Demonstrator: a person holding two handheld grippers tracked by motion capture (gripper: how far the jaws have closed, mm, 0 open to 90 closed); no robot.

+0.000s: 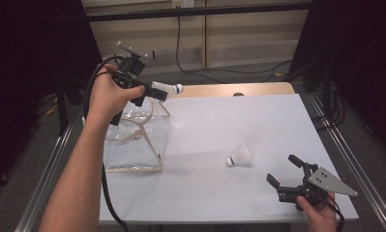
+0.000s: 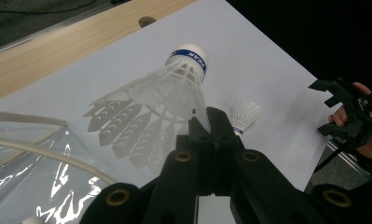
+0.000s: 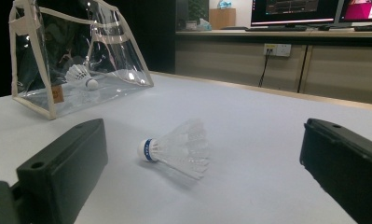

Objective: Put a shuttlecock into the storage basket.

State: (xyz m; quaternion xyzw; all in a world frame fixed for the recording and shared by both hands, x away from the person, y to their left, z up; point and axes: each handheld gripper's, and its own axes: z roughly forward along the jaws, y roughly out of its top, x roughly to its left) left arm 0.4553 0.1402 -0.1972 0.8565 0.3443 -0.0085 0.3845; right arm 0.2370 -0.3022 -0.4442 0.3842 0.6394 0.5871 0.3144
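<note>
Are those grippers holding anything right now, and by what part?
The left gripper holds a shuttlecock by the edge of its feather skirt. The right gripper is open, holding nothing.

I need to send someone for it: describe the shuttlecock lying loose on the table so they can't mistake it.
On the white table, look at the bare area right of the clear bag. The shuttlecock lies there on its side, alone. Unlike the one pinched in the raised left tool or the one inside the bag, nothing touches it.
</note>
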